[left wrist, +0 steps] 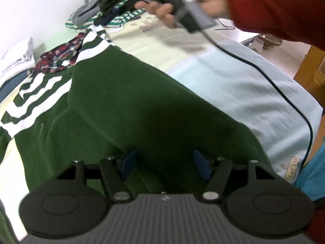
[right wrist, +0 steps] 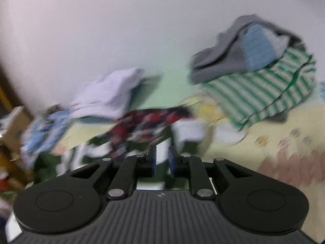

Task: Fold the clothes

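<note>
A dark green sweater with white-striped sleeves lies spread on the bed. My left gripper is open just above its near hem, blue pads wide apart, nothing held. My right gripper shows in the left wrist view, held in a hand above the sweater's far end. In the right wrist view, the right gripper has its pads close together with a narrow gap, over the green and white striped cloth; the blur hides whether it pinches any.
A red plaid garment lies at the sweater's far end. A green-striped shirt under a grey garment sits at the back right, white folded clothes at the back left. A black cable crosses the pale bedsheet.
</note>
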{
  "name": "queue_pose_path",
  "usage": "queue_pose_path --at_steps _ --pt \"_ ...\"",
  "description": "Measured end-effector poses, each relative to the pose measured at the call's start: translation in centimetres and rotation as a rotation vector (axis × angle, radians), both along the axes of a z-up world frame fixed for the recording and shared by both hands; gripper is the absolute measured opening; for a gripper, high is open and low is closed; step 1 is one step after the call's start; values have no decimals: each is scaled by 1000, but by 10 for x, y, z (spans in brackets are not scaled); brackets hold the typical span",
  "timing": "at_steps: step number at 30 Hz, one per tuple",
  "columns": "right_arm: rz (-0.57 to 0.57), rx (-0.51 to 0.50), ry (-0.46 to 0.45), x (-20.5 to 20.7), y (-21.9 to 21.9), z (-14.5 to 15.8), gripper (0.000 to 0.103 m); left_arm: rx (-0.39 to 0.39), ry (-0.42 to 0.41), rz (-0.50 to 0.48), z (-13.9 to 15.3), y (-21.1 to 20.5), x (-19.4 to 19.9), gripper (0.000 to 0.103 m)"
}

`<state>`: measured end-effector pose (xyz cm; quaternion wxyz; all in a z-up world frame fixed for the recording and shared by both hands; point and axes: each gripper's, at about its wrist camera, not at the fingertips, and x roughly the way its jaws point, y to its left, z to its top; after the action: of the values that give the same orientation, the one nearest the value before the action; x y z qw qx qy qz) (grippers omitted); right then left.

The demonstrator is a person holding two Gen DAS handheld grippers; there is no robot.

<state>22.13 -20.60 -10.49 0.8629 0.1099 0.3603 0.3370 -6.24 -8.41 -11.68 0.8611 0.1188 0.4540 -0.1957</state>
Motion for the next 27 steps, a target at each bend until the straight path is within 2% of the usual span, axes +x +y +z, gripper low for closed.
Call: queue_pose_path --at_steps 2,4,7,10,13,17,20,22,24,27 --pt "55 -46 37 -8 12 -10 15 -4 4 1 0 0 -1 67" --pt "12 -131 32 -6 24 -24 14 -10 10 4 0 1 -1 68" --pt "-58 -114 27 6 30 -36 15 -19 18 19 0 1 -1 69" --pt "-68 -107 18 15 39 -40 18 -36 25 47 -2 3 -1 73" --pt "-21 -187 -35 10 46 -33 18 -50 31 67 -2 3 -2 74" --pt "-66 -101 -52 15 32 -15 15 -42 20 73 -2 1 -6 74" --pt "-137 -103 -22 37 36 -18 17 -33 16 83 -1 0 -7 74" --pt "-168 -97 53 54 42 -31 17 -30 15 91 -1 0 -7 74" --pt "-192 -67 70 61 43 -38 16 -32 15 100 -1 1 -7 74" --pt "-177 -126 44 62 53 -33 16 -45 17 117 -1 3 -7 75"
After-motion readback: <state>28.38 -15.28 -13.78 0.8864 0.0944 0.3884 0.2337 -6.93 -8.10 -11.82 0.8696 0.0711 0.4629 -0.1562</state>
